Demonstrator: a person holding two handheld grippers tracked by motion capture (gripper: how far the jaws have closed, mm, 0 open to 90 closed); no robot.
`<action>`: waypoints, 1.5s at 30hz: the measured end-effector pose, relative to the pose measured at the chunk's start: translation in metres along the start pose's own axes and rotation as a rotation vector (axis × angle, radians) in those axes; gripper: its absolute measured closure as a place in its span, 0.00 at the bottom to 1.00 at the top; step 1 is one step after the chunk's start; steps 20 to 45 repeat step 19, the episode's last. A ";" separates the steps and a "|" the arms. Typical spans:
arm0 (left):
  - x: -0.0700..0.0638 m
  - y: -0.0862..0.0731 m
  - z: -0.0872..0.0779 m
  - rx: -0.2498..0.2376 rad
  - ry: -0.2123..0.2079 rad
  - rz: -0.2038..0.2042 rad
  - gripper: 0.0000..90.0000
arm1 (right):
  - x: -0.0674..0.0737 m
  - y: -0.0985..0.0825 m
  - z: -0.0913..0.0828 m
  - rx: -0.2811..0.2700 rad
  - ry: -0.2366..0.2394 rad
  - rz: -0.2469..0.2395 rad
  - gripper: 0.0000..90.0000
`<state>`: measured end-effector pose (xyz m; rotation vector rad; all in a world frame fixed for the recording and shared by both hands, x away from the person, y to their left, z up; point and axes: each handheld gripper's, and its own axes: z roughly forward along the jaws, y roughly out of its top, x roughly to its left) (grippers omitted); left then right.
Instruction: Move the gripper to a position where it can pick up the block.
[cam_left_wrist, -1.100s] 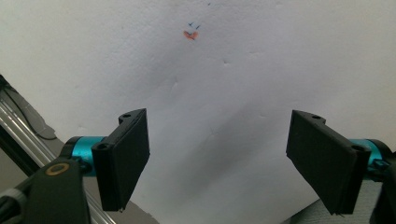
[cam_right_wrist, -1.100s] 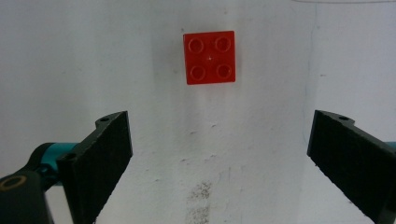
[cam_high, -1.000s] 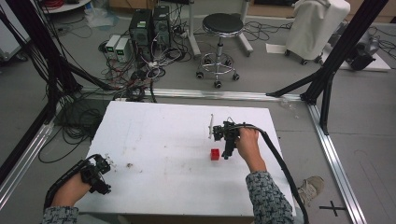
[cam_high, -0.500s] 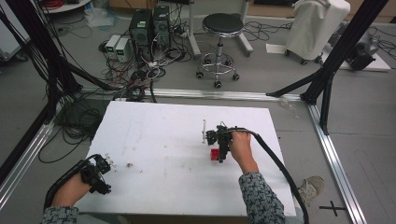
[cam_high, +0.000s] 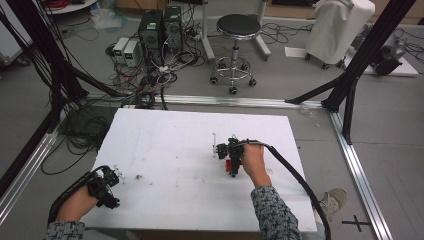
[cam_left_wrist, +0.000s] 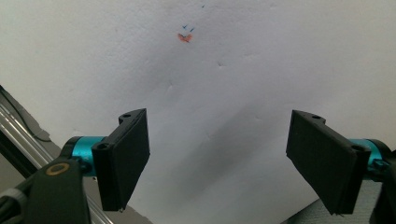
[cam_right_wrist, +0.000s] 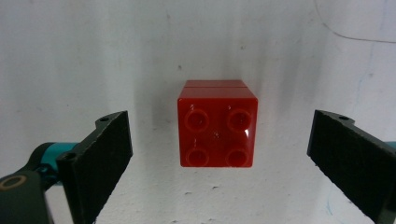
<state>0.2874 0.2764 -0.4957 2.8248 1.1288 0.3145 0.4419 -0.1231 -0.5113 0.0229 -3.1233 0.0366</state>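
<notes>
A red four-stud brick (cam_right_wrist: 217, 128) stands on the white table (cam_high: 170, 145), studs facing the camera in the right gripper view. My right gripper (cam_right_wrist: 219, 140) is open, one jaw on either side of the brick with a gap on both sides. From above, the right gripper (cam_high: 232, 161) hangs over the brick (cam_high: 227, 165) right of the table's middle. The left gripper (cam_high: 103, 186) rests at the near left corner. In its own view the left gripper (cam_left_wrist: 219, 140) is open over bare table with nothing between its jaws.
A small white upright piece (cam_high: 214, 142) stands just left of the right gripper. A speck of debris (cam_high: 139, 176) lies near the left gripper, and a red-and-blue mark (cam_left_wrist: 185, 36) shows on the table. Beyond the far edge are a stool (cam_high: 235, 30), computers (cam_high: 160, 25) and cables.
The right hand has moved left and slightly nearer, bringing its open gripper down around the red brick. The left gripper has stayed put.
</notes>
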 end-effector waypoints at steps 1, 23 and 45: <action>0.000 0.000 0.000 0.000 -0.001 0.000 0.24 | -0.001 0.001 0.001 -0.002 -0.003 -0.010 0.07; 0.000 0.000 0.000 0.000 -0.003 0.001 0.24 | -0.002 0.003 0.006 0.001 0.004 -0.015 0.07; 0.000 0.000 0.000 0.000 -0.003 0.001 0.24 | -0.002 0.003 0.006 0.001 0.004 -0.015 0.07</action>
